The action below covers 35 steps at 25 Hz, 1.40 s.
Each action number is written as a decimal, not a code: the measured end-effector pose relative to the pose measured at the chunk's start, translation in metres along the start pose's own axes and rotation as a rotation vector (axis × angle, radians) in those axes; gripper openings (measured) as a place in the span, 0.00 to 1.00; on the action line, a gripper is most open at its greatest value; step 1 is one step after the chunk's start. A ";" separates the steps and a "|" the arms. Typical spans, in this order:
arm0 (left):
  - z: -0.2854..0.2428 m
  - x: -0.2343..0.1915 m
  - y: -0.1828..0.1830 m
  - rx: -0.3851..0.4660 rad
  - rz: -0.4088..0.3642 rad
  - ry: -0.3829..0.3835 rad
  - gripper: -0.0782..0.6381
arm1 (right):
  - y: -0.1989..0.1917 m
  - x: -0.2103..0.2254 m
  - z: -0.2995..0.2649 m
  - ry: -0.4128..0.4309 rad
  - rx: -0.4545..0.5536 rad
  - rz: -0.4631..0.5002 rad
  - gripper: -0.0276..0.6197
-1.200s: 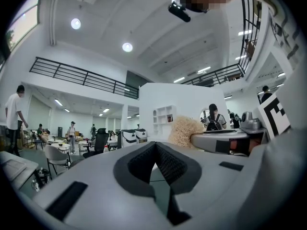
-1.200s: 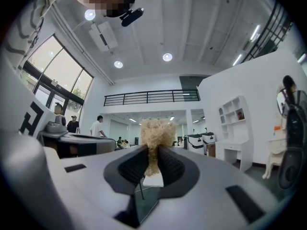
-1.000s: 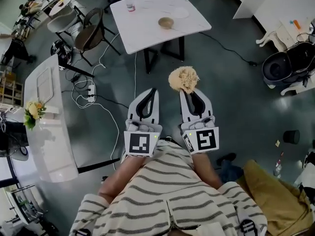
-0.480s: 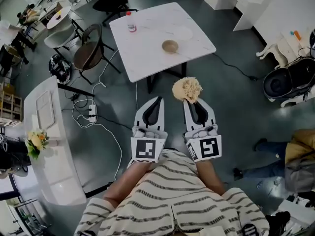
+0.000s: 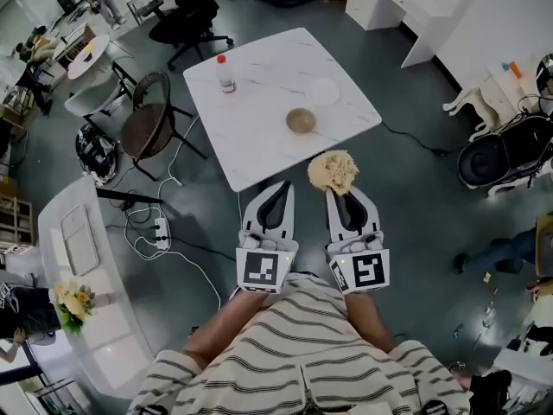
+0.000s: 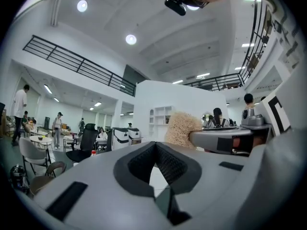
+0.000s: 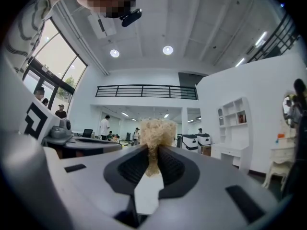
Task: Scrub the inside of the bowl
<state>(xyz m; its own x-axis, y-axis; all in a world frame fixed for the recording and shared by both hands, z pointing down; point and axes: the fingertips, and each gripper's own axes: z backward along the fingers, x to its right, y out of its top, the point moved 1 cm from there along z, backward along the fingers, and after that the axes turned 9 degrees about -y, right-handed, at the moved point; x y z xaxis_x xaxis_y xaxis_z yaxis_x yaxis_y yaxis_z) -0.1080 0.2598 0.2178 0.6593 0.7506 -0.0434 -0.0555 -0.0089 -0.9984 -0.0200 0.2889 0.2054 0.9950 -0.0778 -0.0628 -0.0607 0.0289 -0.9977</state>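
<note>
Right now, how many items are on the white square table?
3: a red-capped bottle near the left corner, a brown bowl toward the near right edge, and a pale round dish just beyond the bowl. Anything smaller may not show.

White dark-striped shirt (image 5: 302, 353); grey left tool (image 5: 282, 186), right tool (image 5: 333, 192), black-and-white marker cubes (image 5: 262, 269).

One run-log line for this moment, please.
left gripper: shut, empty | right gripper: shut on scrubber | bowl: on white table, apart from both grippers | scrub: not yet begun
</note>
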 end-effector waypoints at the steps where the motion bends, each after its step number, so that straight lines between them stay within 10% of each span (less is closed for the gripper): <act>1: -0.006 -0.006 -0.001 0.000 0.006 -0.008 0.12 | 0.000 0.001 -0.009 -0.007 -0.001 0.005 0.14; 14: -0.062 -0.054 -0.028 -0.042 0.054 -0.042 0.12 | -0.020 0.010 -0.081 -0.016 -0.054 0.016 0.14; 35: -0.233 -0.123 -0.061 -0.108 -0.005 0.116 0.12 | -0.077 0.115 -0.244 0.182 -0.144 -0.011 0.14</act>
<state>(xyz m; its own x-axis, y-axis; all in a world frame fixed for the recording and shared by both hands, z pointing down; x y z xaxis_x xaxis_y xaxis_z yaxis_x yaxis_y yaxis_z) -0.0110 0.0146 0.2758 0.7417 0.6698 -0.0361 0.0249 -0.0812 -0.9964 0.0793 0.0342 0.2691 0.9658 -0.2558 -0.0419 -0.0732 -0.1142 -0.9908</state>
